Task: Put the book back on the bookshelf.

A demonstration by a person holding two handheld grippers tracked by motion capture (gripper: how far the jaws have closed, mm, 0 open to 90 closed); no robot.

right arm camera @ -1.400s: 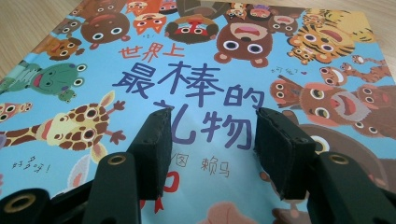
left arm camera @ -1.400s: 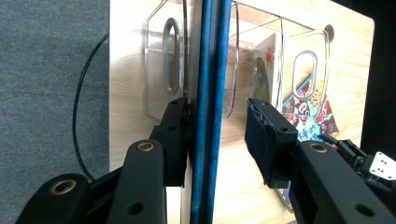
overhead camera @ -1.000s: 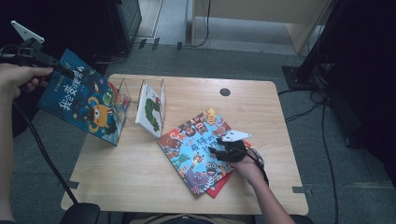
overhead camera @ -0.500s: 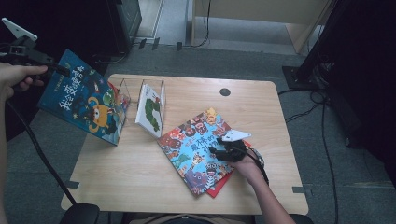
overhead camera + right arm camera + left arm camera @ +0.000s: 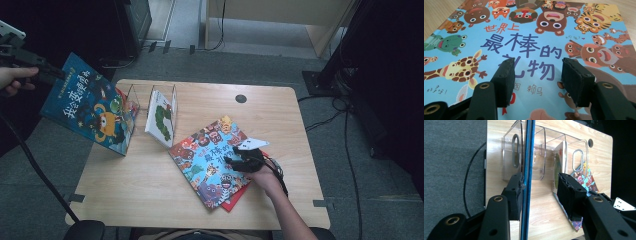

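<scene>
at upper left, the left gripper (image 5: 50,75) has spread jaws, one touching the dark blue book (image 5: 92,107); the right gripper (image 5: 537,75) hovers, jaws spread, over the animal book (image 5: 529,37).

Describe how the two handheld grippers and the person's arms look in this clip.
Both the left gripper and the right gripper are black, with two blocky jaws faced in ribbed black pads and brass-coloured rivets at the linkage pivots. Each carries a pale three-cornered plate with dark dots on top and trails a black cable. The forearms are bare, with no sleeves visible.
</scene>
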